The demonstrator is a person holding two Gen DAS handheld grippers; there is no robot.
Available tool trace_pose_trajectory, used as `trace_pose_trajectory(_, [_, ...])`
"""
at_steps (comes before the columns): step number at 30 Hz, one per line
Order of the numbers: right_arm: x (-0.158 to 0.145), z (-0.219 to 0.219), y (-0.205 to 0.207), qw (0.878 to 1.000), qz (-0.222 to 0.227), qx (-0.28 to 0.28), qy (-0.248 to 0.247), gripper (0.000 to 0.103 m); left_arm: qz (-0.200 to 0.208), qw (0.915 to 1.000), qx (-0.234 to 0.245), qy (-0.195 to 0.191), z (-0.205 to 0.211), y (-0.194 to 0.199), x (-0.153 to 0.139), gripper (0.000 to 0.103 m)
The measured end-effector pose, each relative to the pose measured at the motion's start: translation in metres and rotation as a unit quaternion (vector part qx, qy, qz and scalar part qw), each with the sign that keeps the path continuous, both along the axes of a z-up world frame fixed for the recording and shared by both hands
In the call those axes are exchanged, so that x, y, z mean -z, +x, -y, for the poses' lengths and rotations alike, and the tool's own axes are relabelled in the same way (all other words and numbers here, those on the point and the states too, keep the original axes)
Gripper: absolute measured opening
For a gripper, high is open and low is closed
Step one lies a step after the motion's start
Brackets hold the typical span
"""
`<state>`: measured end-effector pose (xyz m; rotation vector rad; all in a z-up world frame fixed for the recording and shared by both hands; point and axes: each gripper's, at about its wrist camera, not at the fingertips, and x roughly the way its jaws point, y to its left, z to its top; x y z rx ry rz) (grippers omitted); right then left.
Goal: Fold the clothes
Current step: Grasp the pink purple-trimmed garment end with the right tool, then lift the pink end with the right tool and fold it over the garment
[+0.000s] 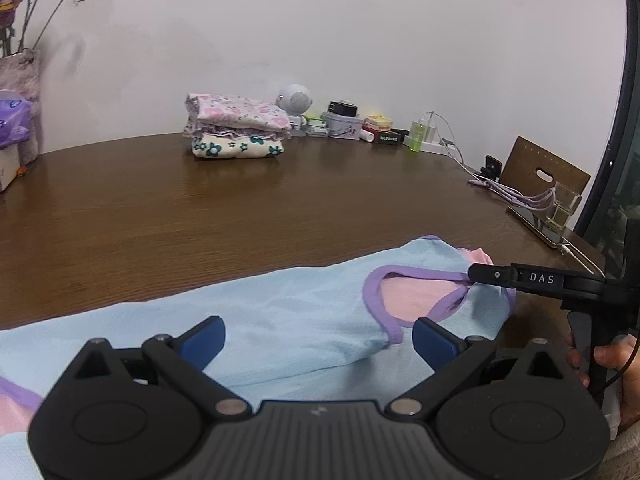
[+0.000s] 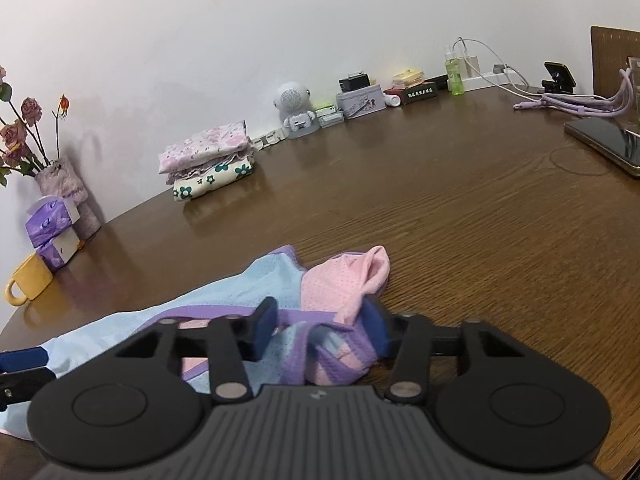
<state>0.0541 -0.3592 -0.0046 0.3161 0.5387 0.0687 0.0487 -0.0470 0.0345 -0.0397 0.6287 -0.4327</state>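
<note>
Right wrist view first: the right gripper (image 2: 320,326) has its blue pads on either side of a bunched-up bit of the garment (image 2: 240,292), a light blue mesh top with purple trim and a pink lining. The pads look like they're up against the purple-edged fabric, but whether they're actually squeezing it I can't tell, the cloth hides the contact. The garment lies on the near edge of the brown wooden table (image 2: 460,216), with a pink corner poking up just past the fingertips. In the left wrist view the left gripper (image 1: 318,338) is spread wide, hovering over the blue fabric with nothing pinched between its pads. From that side you can also see the right gripper's finger reaching in at the armhole, and a hand (image 1: 612,360) wrapped around its handle. Farther back near the wall sits a stack of folded clothes (image 2: 208,162), pink floral on top, cream with teal flowers underneath. Off to the left there's a yellow mug (image 2: 26,284), purple tissue packs (image 2: 50,230) and a vase of dried roses (image 2: 64,184). On the right, well apart from the garment, lies a phone (image 2: 608,142) with purple cables (image 2: 580,106) beside it.
</note>
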Motion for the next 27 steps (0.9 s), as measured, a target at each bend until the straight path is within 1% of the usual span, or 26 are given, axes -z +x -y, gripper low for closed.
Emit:
trace_pose_trajectory(1, [0.000,-0.001,0.000,1.000,0.000,0.001,-0.001,0.039,0.001,1.0000,-0.004,0.000,-0.003,-0.001,0.000,0.100])
trace_pose_trajectory(3, [0.001,0.000,0.000,1.000,0.000,0.000,0.004,0.025,0.001,0.9999,-0.013,-0.001,-0.011,-0.003,0.000,0.100])
trace_pose_trajectory(7, [0.002,0.001,0.000,1.000,-0.001,0.001,0.017,0.021,-0.001,0.9995,-0.032,-0.004,-0.027,-0.006,0.002,0.100])
trace_pose_trajectory(9, [0.002,0.002,0.000,1.000,-0.002,0.000,0.025,0.014,-0.001,0.9991,-0.042,-0.004,-0.036,-0.008,0.002,0.100])
trace_pose_trajectory(10, [0.003,0.003,0.000,1.000,-0.003,0.000,0.031,0.013,0.000,0.9990,-0.045,-0.004,-0.039,-0.010,0.003,0.100])
trace_pose_trajectory(13, [0.003,0.006,0.000,0.999,-0.006,0.001,0.042,0.012,0.000,0.9984,-0.056,-0.004,-0.050,-0.013,0.003,0.100])
trace_pose_trajectory(17, [0.001,0.004,0.000,0.999,-0.007,0.002,0.037,0.010,0.001,0.9976,-0.070,-0.003,-0.063,-0.016,0.004,0.100])
trace_pose_trajectory(23, [-0.012,-0.009,-0.003,1.000,0.010,-0.001,-0.003,0.010,-0.004,0.9963,-0.085,-0.008,-0.079,-0.016,0.007,0.100])
trace_pose_trajectory(27, [-0.021,-0.017,-0.005,0.999,0.018,-0.006,-0.027,0.010,0.001,0.9961,-0.087,-0.010,-0.086,-0.020,0.006,0.100])
